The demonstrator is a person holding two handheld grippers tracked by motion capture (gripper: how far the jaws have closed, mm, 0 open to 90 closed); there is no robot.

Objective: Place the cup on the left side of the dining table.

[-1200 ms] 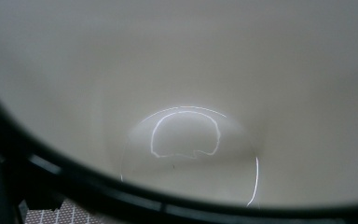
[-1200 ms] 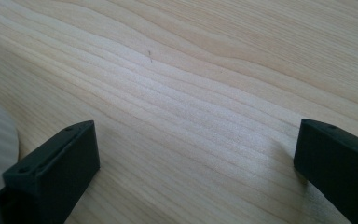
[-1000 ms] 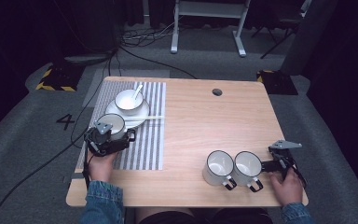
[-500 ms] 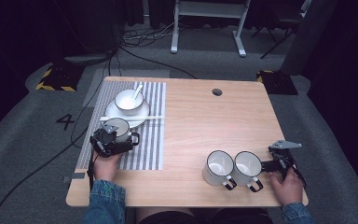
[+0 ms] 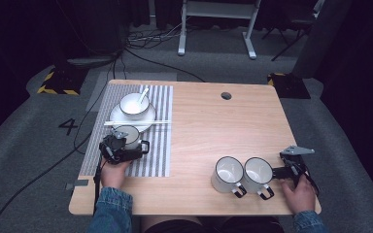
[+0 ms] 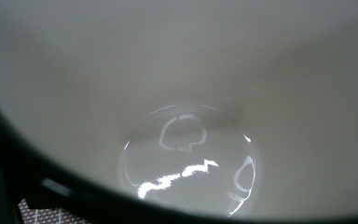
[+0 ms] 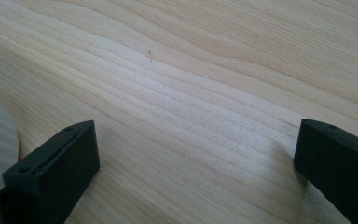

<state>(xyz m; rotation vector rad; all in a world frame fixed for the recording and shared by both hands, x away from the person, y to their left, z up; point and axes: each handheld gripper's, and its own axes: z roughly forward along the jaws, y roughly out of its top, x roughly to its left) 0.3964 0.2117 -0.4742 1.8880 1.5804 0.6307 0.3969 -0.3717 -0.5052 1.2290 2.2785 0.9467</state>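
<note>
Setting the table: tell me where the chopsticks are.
In the high view, the chopsticks lie crosswise on the striped mat, table's left side, between the plate and the mug.

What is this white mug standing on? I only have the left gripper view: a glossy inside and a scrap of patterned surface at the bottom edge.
Observer: The mug stands on a striped placemat, just in front of a plate that carries a bowl.
Operator: Is the left gripper holding it?
Observer: It looks so. In the high view the left gripper sits against the mug's near rim, with the hand behind it.
Operator: And the other hand?
Observer: The right gripper is open over bare wood. It is beside two more white mugs near the table's front edge.
</note>
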